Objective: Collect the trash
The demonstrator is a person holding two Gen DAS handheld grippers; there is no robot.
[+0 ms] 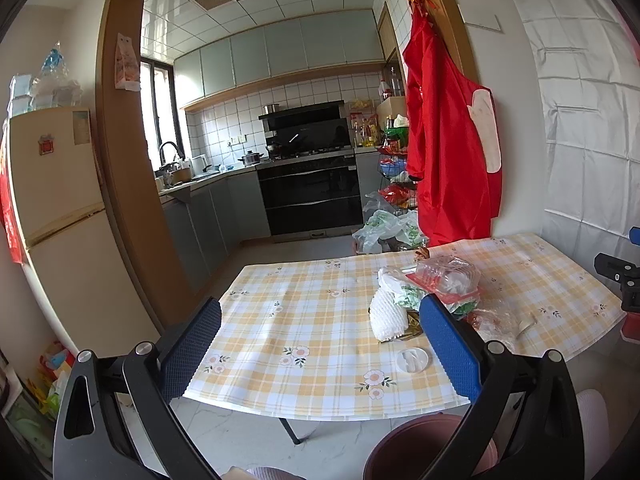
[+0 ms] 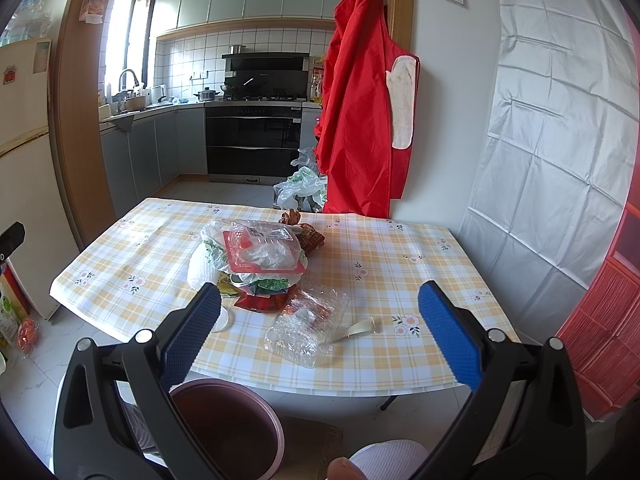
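Kitchen cabinets and a black oven stand behind a table with a yellow checked floral cloth (image 2: 400,264). Heaped trash of clear plastic trays, bags and wrappers (image 2: 260,256) sits mid-table. Both the left gripper (image 1: 320,336) and right gripper (image 2: 320,320) hover wide open, holding nothing, above a round maroon plastic bin (image 2: 228,424) at the table's near edge.

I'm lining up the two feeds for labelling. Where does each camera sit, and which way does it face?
Left wrist: on the left gripper, near the table's front-left, facing the kitchen; open blue fingers show.
Right wrist: on the right gripper, further right, over the bin; open fingers show.
Shared: table, trash pile, red apron.
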